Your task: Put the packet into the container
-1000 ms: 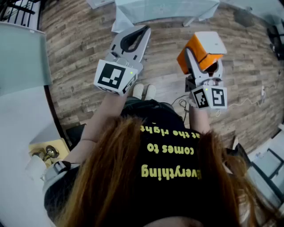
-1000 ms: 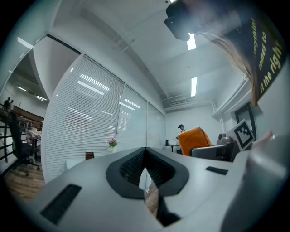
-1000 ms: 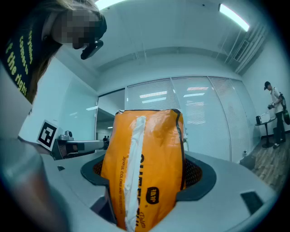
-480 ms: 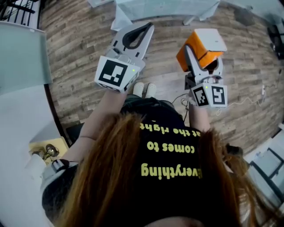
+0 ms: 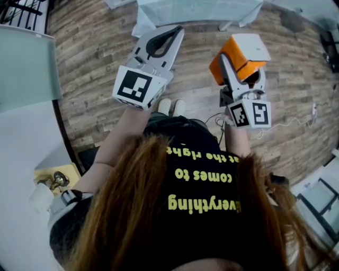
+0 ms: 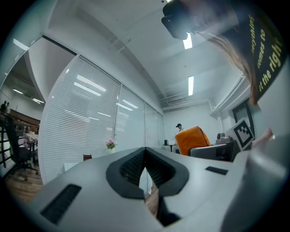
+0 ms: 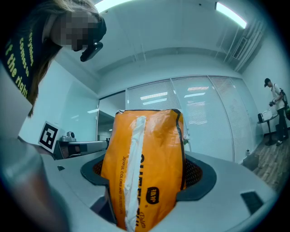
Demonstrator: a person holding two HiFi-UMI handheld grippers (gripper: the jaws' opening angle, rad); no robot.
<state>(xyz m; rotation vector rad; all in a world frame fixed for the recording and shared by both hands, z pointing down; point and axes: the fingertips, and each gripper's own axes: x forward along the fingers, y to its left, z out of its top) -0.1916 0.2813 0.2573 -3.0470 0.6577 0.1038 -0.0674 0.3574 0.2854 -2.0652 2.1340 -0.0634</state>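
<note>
Observed: the right tongs (image 7: 146,174) are clamped on the orange foil packet (image 7: 149,149) with a white seam strip. Their jaws stand wide against its two flanks, and the packet rises upright out of them, centre frame in the right gripper view. In the head view the same right tongs (image 5: 241,64) carry the packet (image 5: 233,55) at upper right, in the air above the wooden plank floor (image 5: 90,47). The left tongs (image 6: 145,153) are closed tip to tip with nothing between them. They are held at upper centre-left of the head view (image 5: 172,36).

The container cannot be identified in any view. A pale desk (image 5: 196,10) lies along the top edge of the head view, and nothing on its visible part reads as a receptacle.

Risks, as judged:
- The grip takes only the lower part of a slick, soft pack. A tilt or jolt in transit could let it pivot or slide out onto the floor.
- Squeezing harder could crush the contents.
- The closed left tongs offer no support if the packet slips.
- A thin cable (image 5: 214,124) lies on the floor by the person's feet, mid-frame. A step forward could snag it.
</note>
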